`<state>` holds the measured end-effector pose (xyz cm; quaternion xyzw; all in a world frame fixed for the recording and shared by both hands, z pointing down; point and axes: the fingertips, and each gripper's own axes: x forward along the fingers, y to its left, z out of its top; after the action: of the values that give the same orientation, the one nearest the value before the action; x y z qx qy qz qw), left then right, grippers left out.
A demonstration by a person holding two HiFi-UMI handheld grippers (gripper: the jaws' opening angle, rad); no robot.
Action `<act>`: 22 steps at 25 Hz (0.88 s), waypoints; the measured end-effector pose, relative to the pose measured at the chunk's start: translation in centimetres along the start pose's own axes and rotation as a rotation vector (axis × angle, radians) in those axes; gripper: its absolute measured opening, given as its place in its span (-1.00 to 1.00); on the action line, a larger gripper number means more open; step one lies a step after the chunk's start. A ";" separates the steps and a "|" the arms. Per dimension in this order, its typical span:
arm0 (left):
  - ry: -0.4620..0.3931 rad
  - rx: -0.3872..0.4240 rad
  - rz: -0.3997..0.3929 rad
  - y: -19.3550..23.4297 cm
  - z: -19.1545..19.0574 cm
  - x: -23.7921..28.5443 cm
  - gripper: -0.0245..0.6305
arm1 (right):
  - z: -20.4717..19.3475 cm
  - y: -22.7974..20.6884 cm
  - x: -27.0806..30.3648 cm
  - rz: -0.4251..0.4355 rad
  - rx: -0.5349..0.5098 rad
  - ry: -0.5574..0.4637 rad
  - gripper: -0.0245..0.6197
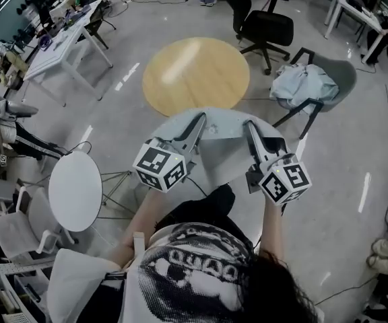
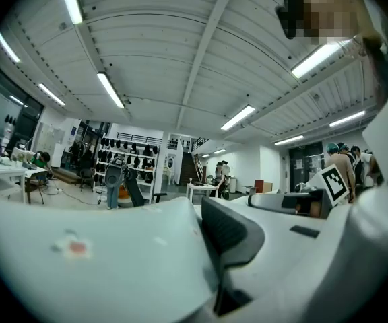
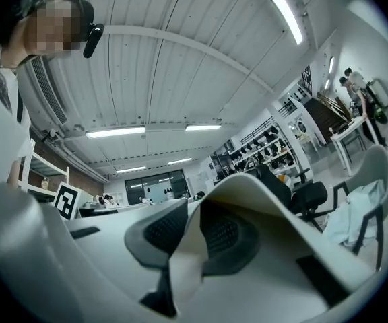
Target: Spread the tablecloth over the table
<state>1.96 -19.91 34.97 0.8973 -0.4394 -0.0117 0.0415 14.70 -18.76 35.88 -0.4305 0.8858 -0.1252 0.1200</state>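
Two grippers hold the tablecloth up in the air.

The left gripper [image 1: 199, 118] and the right gripper [image 1: 249, 124] each pinch an edge of the pale tablecloth [image 1: 224, 140] tight in their jaws. The cloth stretches between them in front of the person, near the round wooden surface [image 1: 195, 73] but not lying on it. A grey chair [image 1: 335, 79] stands to the right.

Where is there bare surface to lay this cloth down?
The round wooden table, between the tablecloth and the black office chair, is wholly bare. The small white table at left is bare too. Crowded: the grey chair at right holds bunched fabric.
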 end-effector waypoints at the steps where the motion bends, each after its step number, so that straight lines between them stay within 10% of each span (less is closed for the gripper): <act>1: -0.008 0.010 0.003 0.7 0.3 0.9 -0.73 | 0.3 -0.6 1.0 0.002 -0.006 0.002 -0.73; 15: -0.109 -0.020 0.143 15.9 5.4 13.5 -0.73 | 5.8 -8.7 21.3 0.180 -0.096 0.083 -0.73; 22: -0.137 0.089 0.191 24.5 9.3 19.0 -0.73 | 8.6 -11.2 32.2 0.257 -0.140 0.088 -0.71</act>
<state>-6.21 -50.52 28.09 0.8493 -0.5248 -0.0495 -0.0275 6.33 -51.96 28.05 -0.3147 0.9446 -0.0657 0.0658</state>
